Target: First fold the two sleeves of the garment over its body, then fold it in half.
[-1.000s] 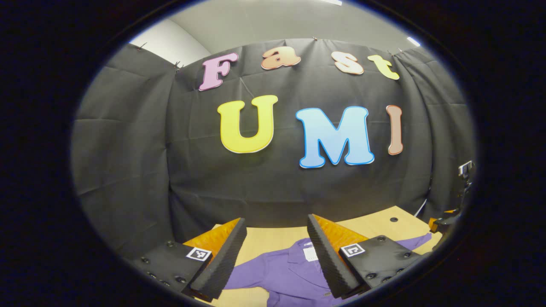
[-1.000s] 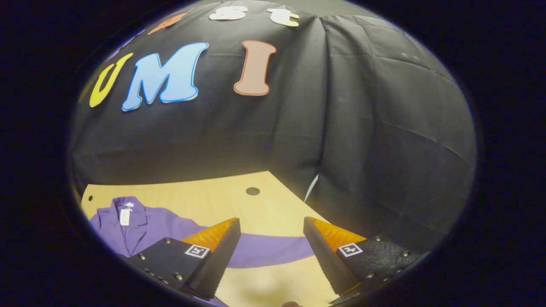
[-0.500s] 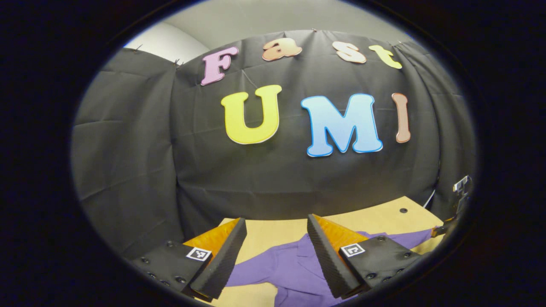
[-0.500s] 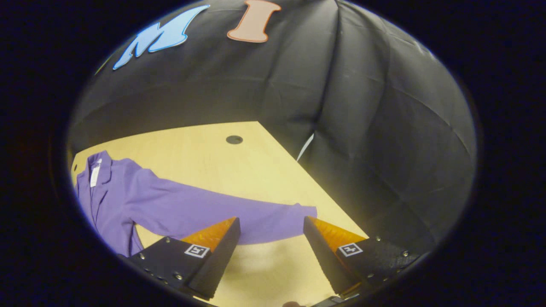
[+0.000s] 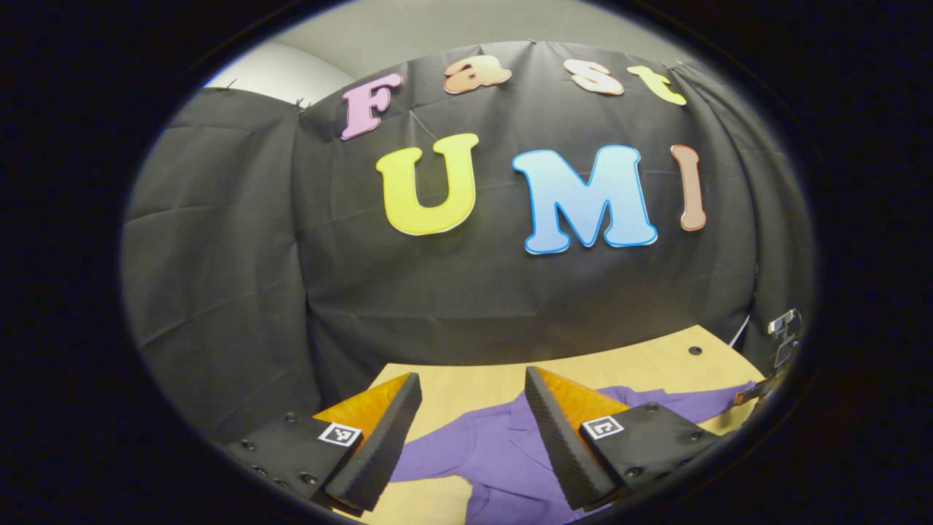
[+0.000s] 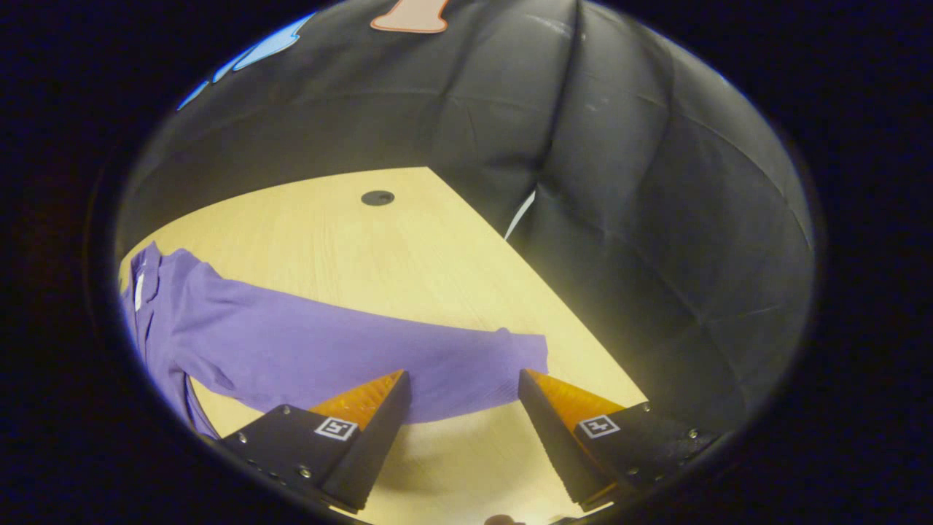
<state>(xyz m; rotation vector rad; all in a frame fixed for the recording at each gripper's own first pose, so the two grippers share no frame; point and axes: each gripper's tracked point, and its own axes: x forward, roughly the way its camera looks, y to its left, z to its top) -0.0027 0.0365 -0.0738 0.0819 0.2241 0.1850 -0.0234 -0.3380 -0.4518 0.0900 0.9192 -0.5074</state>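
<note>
The purple garment [image 6: 291,350] lay spread flat on the wooden table [image 6: 408,248], its right sleeve [image 6: 452,368] stretched out toward the table's edge, cuff end nearest. The right gripper [image 6: 464,397] hung just above that cuff with its fingers apart and nothing between them. The left gripper [image 5: 472,415] was likewise spread wide and empty, poised over the collar and the other sleeve [image 5: 437,456]. To my eye the sleeve fold had not begun; the cuff wanted pinching through both layers near its end, then carrying low across the body so the cloth would not drag or bunch.
</note>
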